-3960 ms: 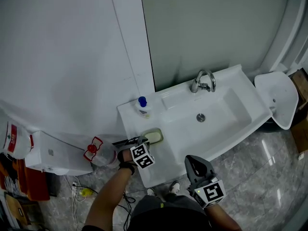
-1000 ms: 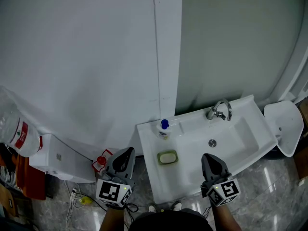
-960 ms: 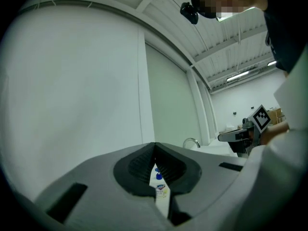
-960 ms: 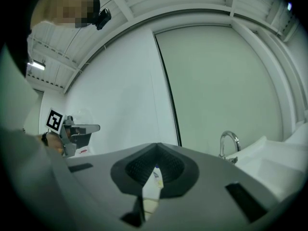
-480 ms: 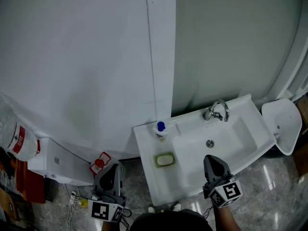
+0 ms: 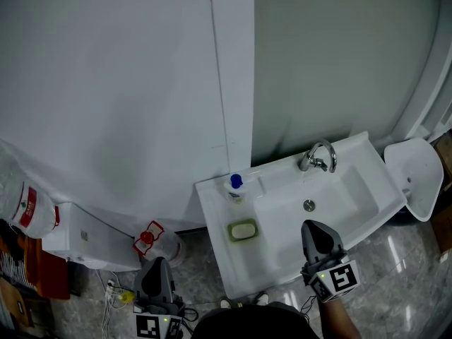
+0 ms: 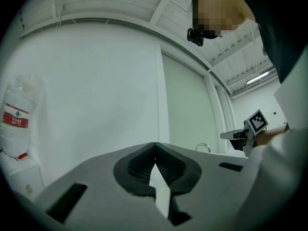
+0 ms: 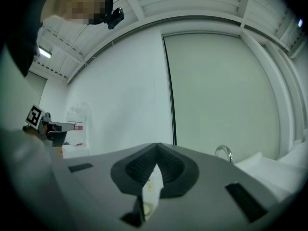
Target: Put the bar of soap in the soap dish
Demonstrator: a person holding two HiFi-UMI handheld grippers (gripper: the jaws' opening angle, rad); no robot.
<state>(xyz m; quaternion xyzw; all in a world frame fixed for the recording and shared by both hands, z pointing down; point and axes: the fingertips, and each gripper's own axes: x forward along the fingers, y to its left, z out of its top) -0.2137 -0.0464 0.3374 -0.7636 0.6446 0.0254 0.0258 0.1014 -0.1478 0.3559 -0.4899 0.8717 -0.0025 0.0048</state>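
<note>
The bar of soap [image 6: 245, 229] is lying in the green soap dish [image 6: 230, 232], a pale block filling the dish's hollow. The dish is sitting on the flat left edge of the white sink [image 6: 226, 274], roughly midway between the front and back corners. Just behind it, at the sink's back-left corner, a blue-capped bottle [image 6: 236, 186] is standing upright. The chrome faucet [image 6: 318, 157] is rising from the back edge, and the drain [image 6: 308, 205] is showing in the basin.

The left gripper [image 6: 156, 263] is hanging off the sink altogether, over the tiled floor [image 6: 92, 302] beyond the front-left corner and well apart from the dish. Its jaws are pressing together at the tips with nothing between them. Beside it a red-and-white object [image 6: 147, 237] is lying on the floor.

The right gripper [image 6: 313, 225] is hovering at the sink's front edge, its tips reaching over the front of the basin, to the right of the dish and not touching it. Its jaws are likewise clenched tip to tip, gripping nothing. Both grippers are pointing towards the wall.

At the far left a large water bottle [image 6: 22, 202] with a red label is standing on a white box [image 6: 85, 237].
</note>
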